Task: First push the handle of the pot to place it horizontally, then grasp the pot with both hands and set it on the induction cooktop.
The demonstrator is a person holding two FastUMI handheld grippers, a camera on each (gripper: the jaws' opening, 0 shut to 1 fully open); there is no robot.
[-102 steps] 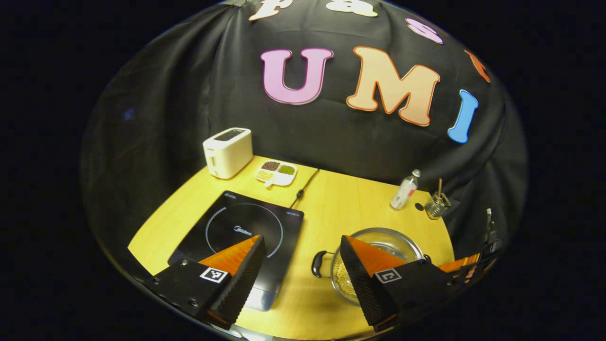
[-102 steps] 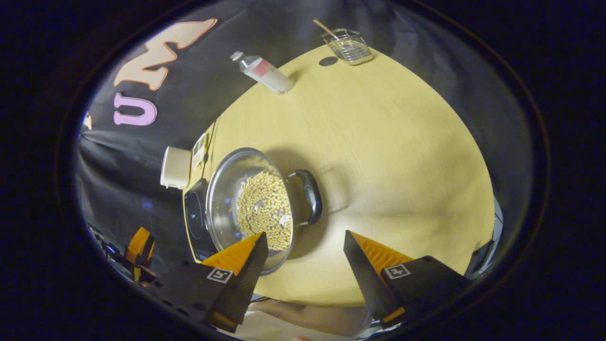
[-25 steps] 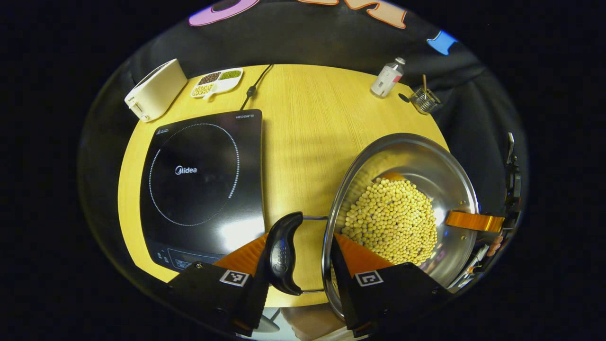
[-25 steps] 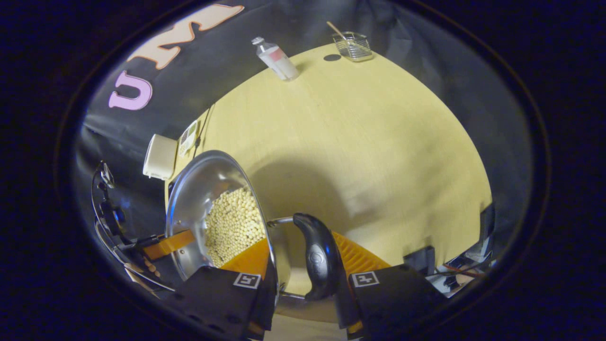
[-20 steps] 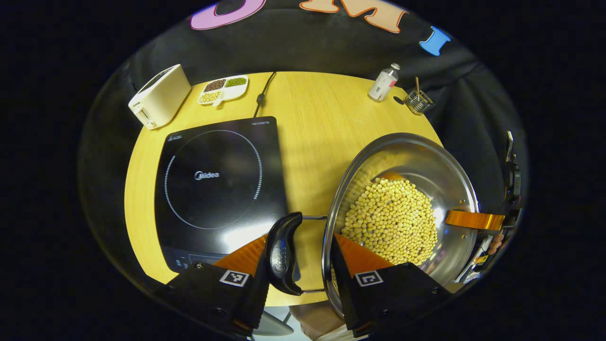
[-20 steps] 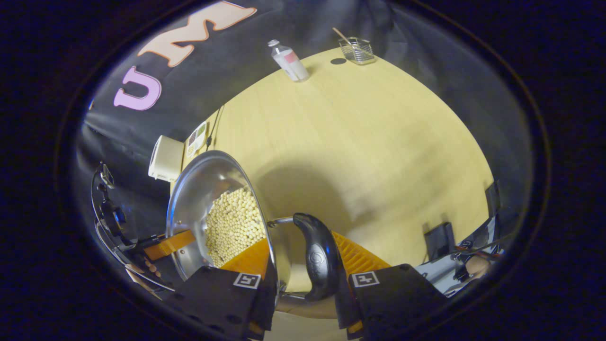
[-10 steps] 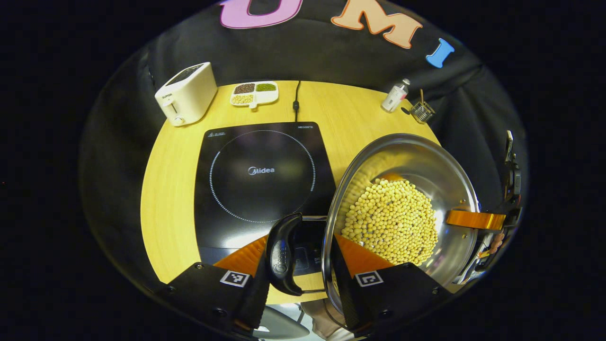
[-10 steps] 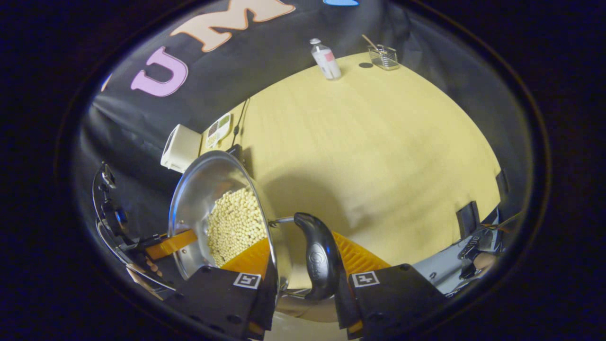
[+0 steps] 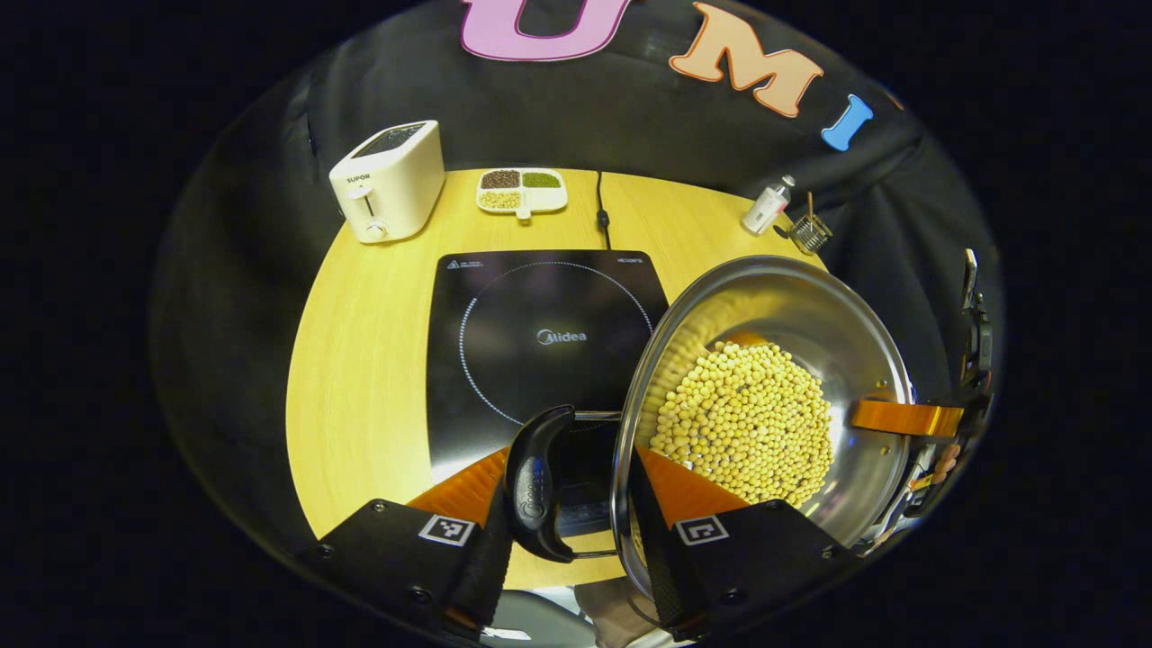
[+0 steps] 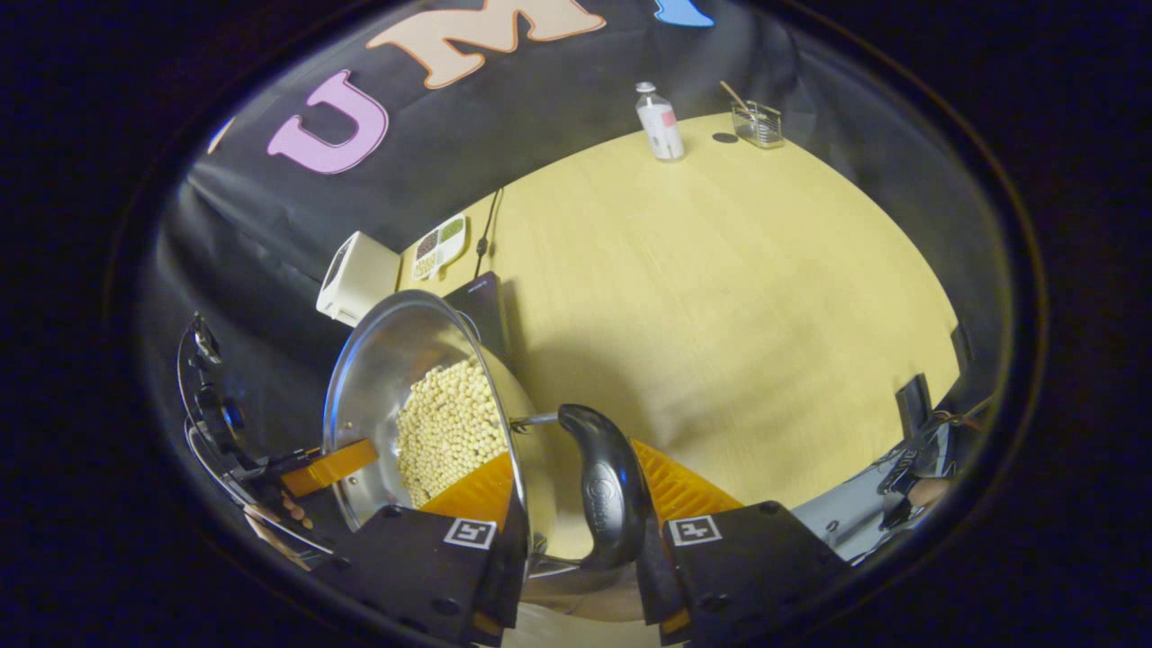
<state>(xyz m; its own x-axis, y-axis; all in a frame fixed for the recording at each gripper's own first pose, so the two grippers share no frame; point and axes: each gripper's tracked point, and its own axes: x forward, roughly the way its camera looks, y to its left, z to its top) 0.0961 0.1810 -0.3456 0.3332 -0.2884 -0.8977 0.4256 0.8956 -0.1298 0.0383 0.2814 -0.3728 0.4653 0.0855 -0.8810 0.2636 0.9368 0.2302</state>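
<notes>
The shiny round metal pot (image 9: 801, 333) full of small yellow beans (image 9: 742, 423) is up in the air, partly over the flat black induction cooktop (image 9: 531, 324) on the yellow wooden desk (image 9: 360, 360). The left hand-held gripper (image 9: 565, 490) squeezes one curved black pot handle (image 9: 533, 481). The right hand-held gripper (image 10: 576, 504) squeezes the other black pot handle (image 10: 605, 486).

The pot (image 9: 765, 405) hides the cooktop's (image 9: 540, 324) right corner; the bottle's (image 10: 660, 121) label is too small to tell.
</notes>
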